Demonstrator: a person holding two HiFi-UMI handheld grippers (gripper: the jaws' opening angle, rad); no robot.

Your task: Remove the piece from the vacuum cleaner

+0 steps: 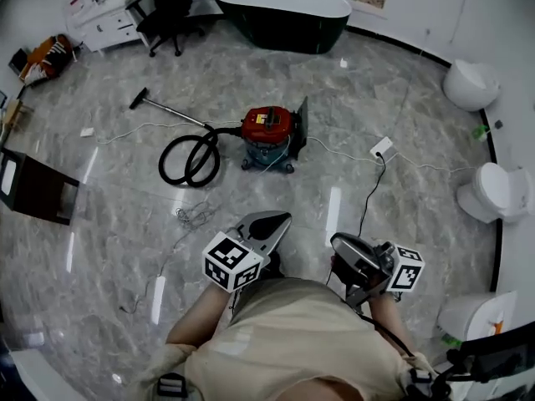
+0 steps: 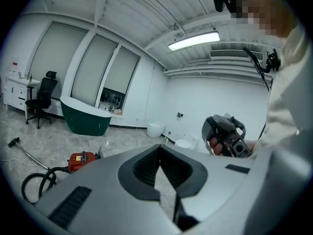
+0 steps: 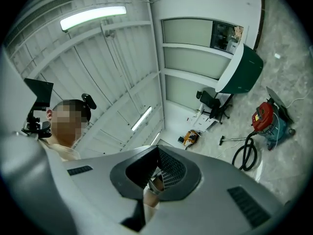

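A red and teal vacuum cleaner [image 1: 267, 129] stands on the marble floor in the middle of the head view. Its black hose [image 1: 189, 159] coils at its left, and a thin wand ends in a floor nozzle [image 1: 138, 98]. The vacuum also shows small in the left gripper view [image 2: 82, 160] and in the right gripper view [image 3: 264, 115]. My left gripper [image 1: 278, 219] is close to my body, far short of the vacuum, shut and holding nothing. My right gripper [image 1: 343, 249] is beside it, also shut and empty, and tilts upward. Neither touches anything.
A dark green bathtub [image 1: 280, 11] and an office chair [image 1: 171, 11] stand at the back. White toilets [image 1: 493, 192] line the right wall. A power strip [image 1: 381, 149] with cables lies right of the vacuum. A dark box [image 1: 33, 186] sits at the left.
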